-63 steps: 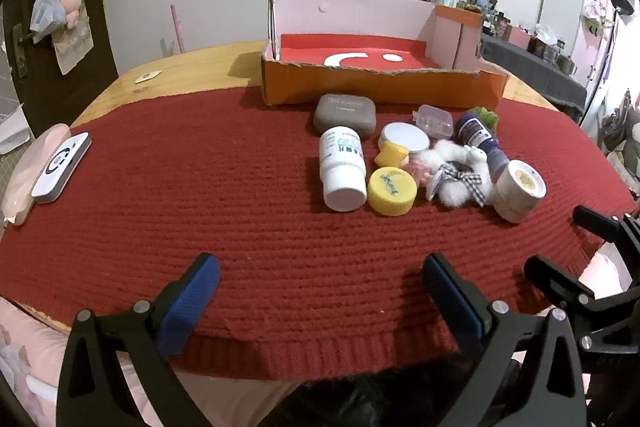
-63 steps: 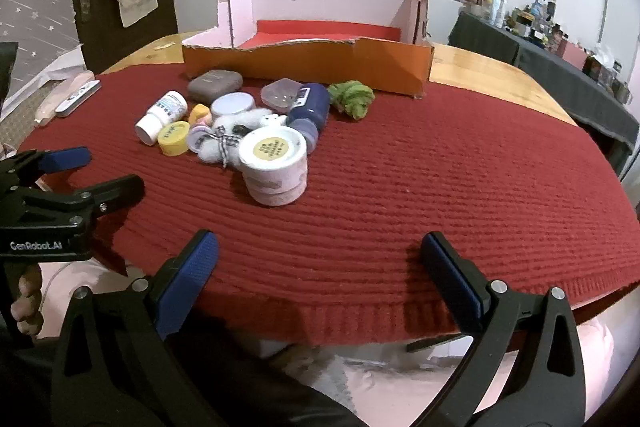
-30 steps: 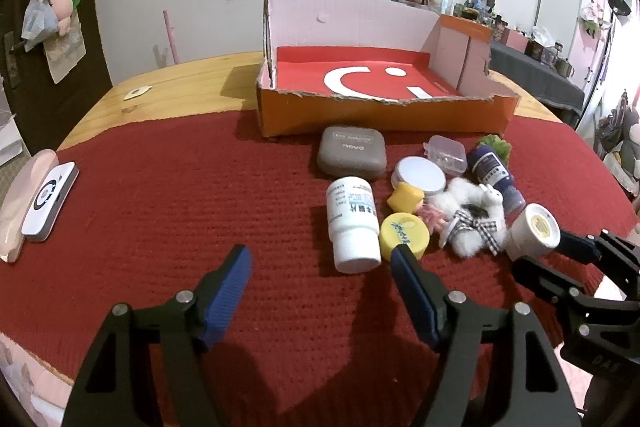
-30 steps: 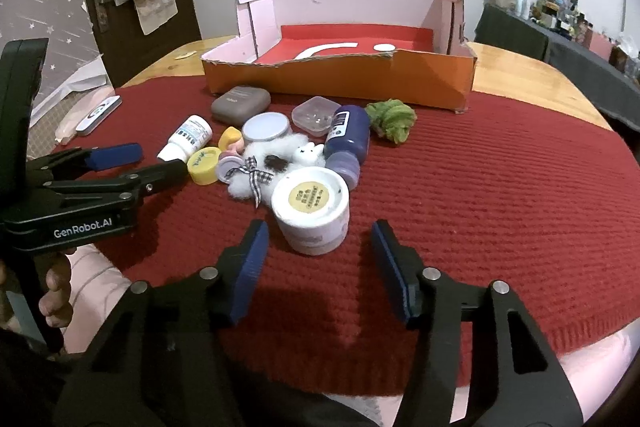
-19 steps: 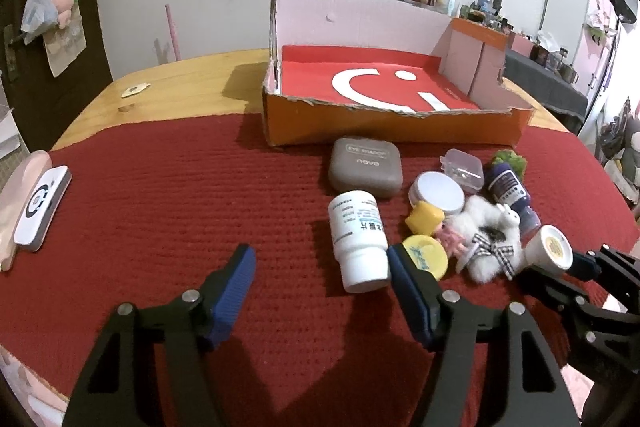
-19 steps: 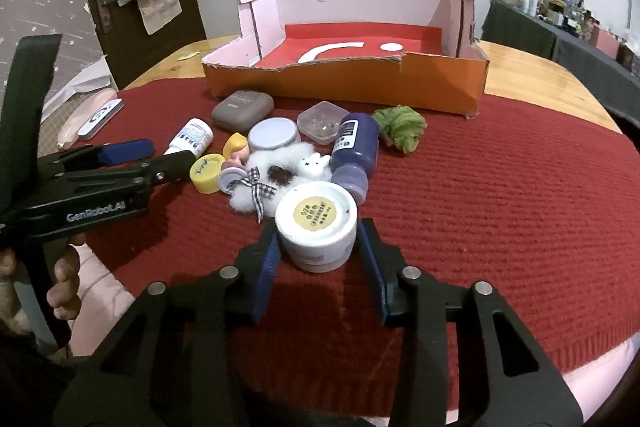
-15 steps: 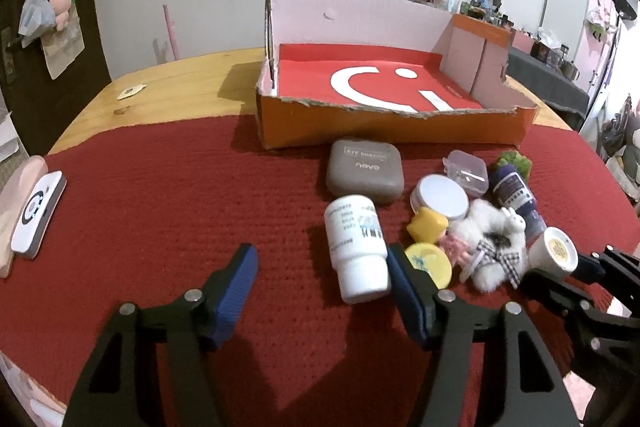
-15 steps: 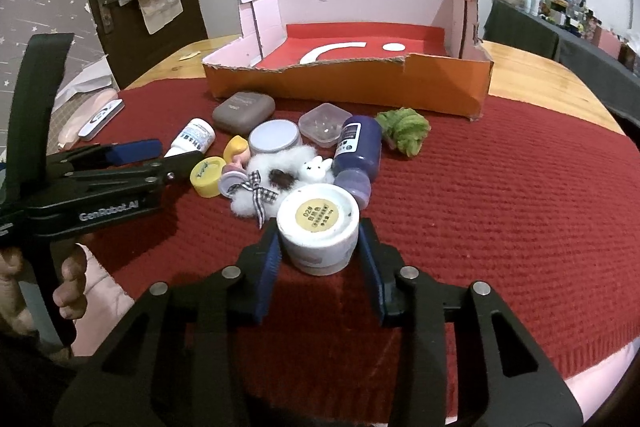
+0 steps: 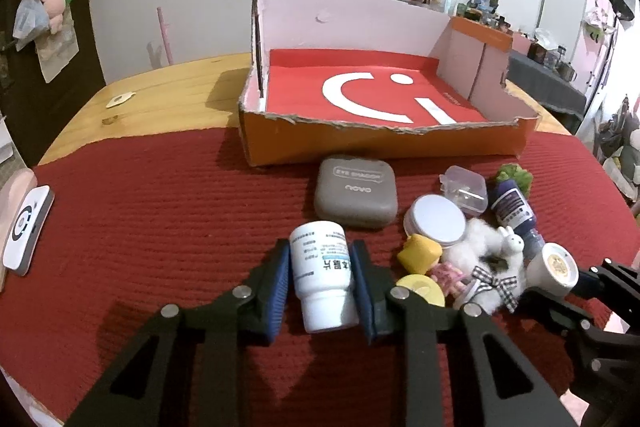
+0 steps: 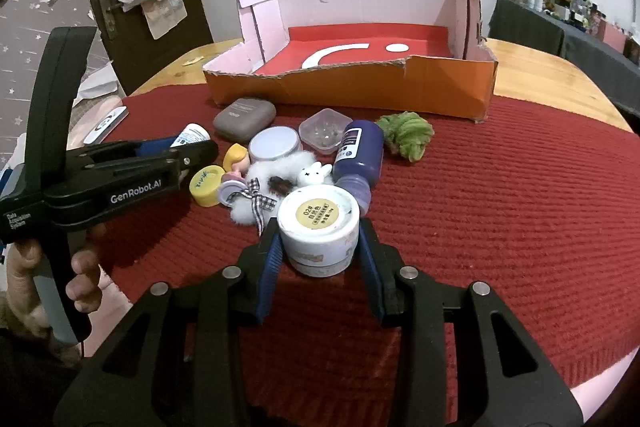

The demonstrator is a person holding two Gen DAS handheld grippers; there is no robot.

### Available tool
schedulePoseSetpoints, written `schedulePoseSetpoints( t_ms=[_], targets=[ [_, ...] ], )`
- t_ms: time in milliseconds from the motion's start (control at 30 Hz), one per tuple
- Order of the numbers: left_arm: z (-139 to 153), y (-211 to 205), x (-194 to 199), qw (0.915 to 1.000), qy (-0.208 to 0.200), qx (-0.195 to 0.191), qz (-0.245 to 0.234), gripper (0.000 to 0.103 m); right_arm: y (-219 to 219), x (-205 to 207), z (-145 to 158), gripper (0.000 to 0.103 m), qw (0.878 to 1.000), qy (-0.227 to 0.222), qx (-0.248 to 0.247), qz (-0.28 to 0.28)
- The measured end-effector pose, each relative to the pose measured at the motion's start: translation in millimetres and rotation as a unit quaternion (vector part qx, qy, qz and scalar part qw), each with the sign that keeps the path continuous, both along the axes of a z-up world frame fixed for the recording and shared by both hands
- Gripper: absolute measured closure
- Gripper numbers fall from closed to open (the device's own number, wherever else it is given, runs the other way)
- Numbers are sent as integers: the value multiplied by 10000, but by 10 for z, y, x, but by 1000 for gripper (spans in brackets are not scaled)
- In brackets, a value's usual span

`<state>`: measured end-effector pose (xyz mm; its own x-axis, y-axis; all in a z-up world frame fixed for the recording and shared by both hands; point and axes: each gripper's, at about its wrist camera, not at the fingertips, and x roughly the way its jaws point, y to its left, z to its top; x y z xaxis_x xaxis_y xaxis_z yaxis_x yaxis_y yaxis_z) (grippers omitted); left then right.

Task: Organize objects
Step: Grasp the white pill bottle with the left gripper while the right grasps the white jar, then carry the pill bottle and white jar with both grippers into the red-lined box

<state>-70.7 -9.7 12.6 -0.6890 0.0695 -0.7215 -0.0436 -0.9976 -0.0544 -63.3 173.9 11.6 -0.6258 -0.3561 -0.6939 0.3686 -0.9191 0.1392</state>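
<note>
As each wrist shows, left gripper (image 9: pixel 322 281) fingers clamp white bottle (image 9: pixel 323 275); right gripper (image 10: pixel 319 245) fingers clamp cream jar (image 10: pixel 319 229).

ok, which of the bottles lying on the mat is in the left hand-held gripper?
The white pill bottle, lying cap toward the camera, sits between the left hand-held gripper pads. The dark blue bottle lies ungripped farther right, beside the clear plastic case.

Crowded pile, open cloth on both flanks

The red cloth (image 9: pixel 140 227) left of the white bottle (image 9: pixel 322 275) lies bare; the yellow cap (image 9: pixel 420 293) and fluffy toy (image 9: pixel 488 259) crowd its right, and the torn front wall of the orange box (image 9: pixel 380 143) rises behind the pile.
</note>
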Motion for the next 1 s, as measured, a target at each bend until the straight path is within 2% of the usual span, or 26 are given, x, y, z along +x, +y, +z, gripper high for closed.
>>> schedulePoseSetpoints(
  t_ms=[367, 733, 1000],
  targets=[
    [103, 80, 91, 9996, 69, 137, -223, 74, 4, 29, 178, 68, 9998, 207, -54, 54],
    [294, 173, 11, 9987, 201, 175, -432, 74, 32, -226, 443, 68, 9988, 402, -262, 98],
    [389, 219, -129, 9983, 308, 170, -458, 74, 76, -424, 479, 68, 9981, 246, -560, 89]
  ],
)
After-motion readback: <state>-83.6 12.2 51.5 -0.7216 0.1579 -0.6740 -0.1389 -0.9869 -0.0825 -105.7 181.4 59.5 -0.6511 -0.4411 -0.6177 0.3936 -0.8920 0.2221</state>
